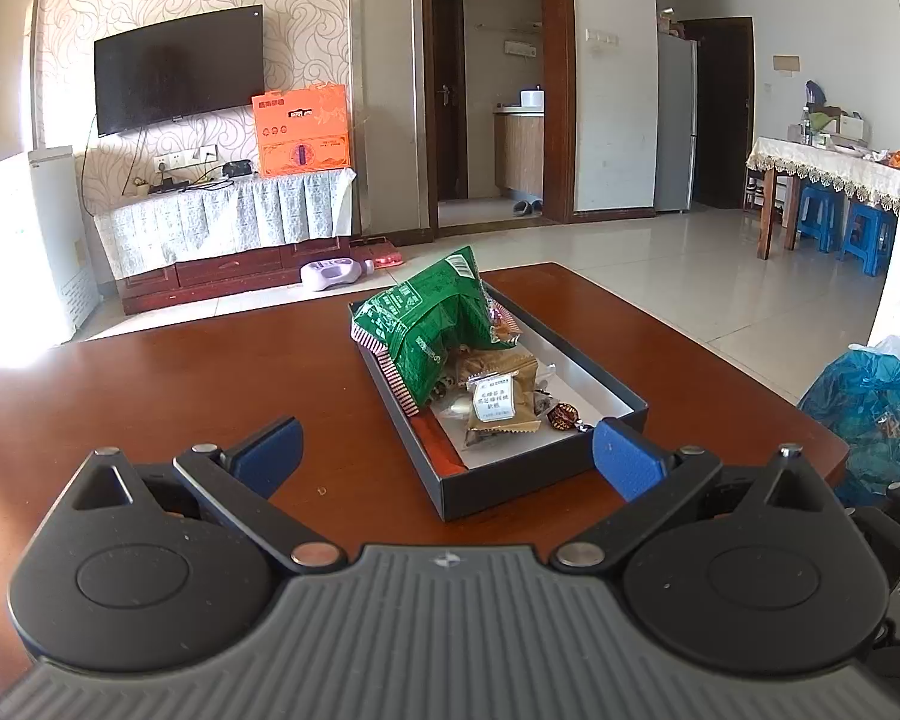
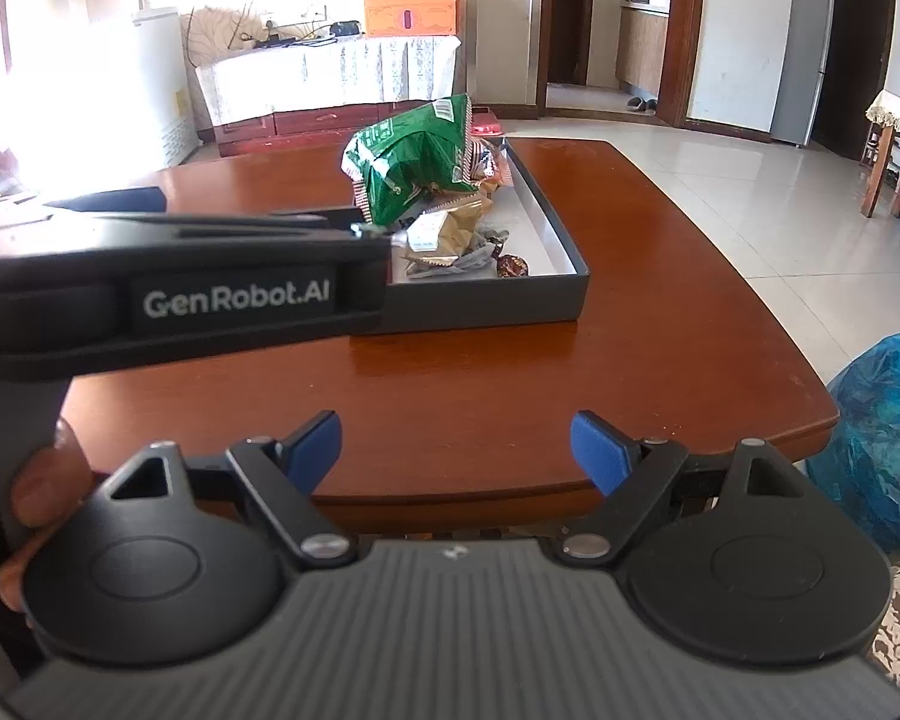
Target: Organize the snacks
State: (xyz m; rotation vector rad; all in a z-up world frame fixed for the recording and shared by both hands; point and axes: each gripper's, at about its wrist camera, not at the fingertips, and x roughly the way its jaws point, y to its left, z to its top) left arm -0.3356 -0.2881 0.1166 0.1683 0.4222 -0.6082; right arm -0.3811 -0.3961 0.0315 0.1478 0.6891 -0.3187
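A shallow dark grey box (image 1: 510, 489) (image 2: 486, 300) stands on the brown table. In it lie a crumpled green snack bag (image 1: 432, 324) (image 2: 417, 165), a brown packet with a white label (image 1: 501, 402) (image 2: 447, 231) and a small dark red wrapped candy (image 1: 564, 417) (image 2: 513, 266). My left gripper (image 1: 447, 459) is open and empty, just short of the box's near end. My right gripper (image 2: 456, 450) is open and empty over the table's near edge, well short of the box. The left gripper's body (image 2: 228, 300) hides the box's left near corner in the right wrist view.
The brown table (image 1: 150, 390) (image 2: 660, 330) has rounded corners. A blue plastic bag (image 1: 870, 408) (image 2: 882, 438) sits off the table's right side. A TV stand with an orange box (image 1: 303, 129) is across the tiled floor. A dining table with blue stools (image 1: 822, 222) stands far right.
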